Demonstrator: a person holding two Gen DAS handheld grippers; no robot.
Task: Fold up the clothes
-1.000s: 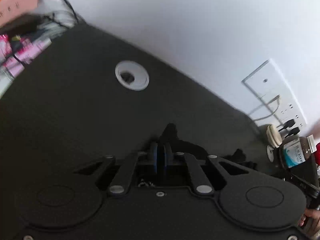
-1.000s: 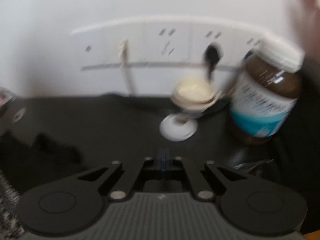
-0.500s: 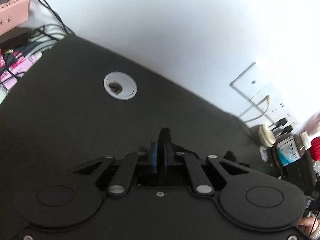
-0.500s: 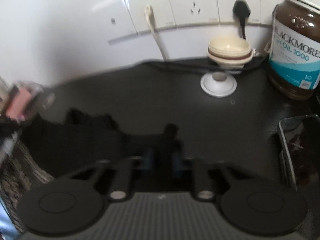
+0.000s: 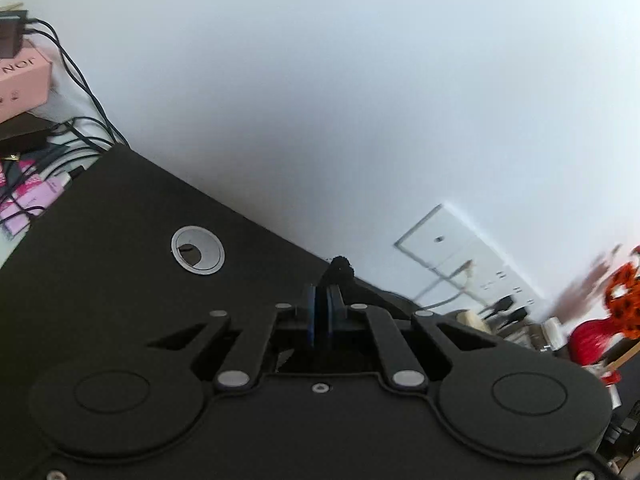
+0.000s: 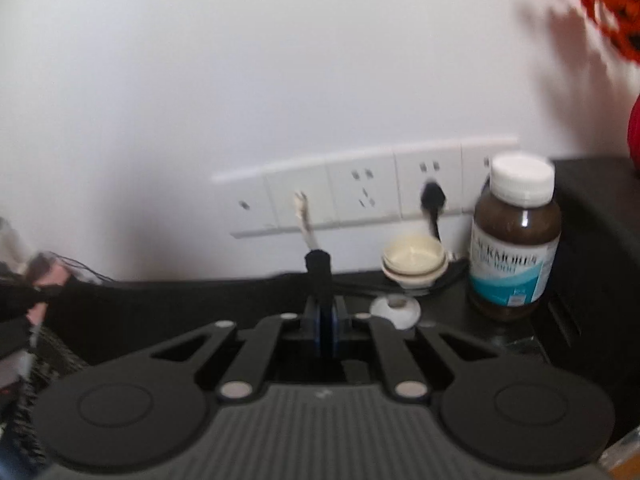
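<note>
A black garment is pinched at two places and hangs above the black desk [image 5: 100, 264]. My left gripper [image 5: 322, 300] is shut on one bit of it, and a tuft of the black cloth [image 5: 340, 270] sticks up past the fingertips. My right gripper [image 6: 325, 312] is shut on another bit, with a rolled nub of cloth [image 6: 318, 266] poking out above it. From there the garment [image 6: 132, 300] stretches taut to the left in the right wrist view. Most of the garment is hidden below both grippers.
A cable grommet [image 5: 197, 250] sits in the desk. Along the wall run power sockets [image 6: 360, 196] with plugs, then stacked cream bowls [image 6: 414, 258], a brown supplement bottle [image 6: 514, 240] and a red vase [image 5: 590, 338]. Pink boxes and cables [image 5: 24, 80] crowd the left end.
Both grippers have risen with the black cloth still pinched, and both views have tilted up to show more wall. The cloth has come off the desk and pulled taut.
</note>
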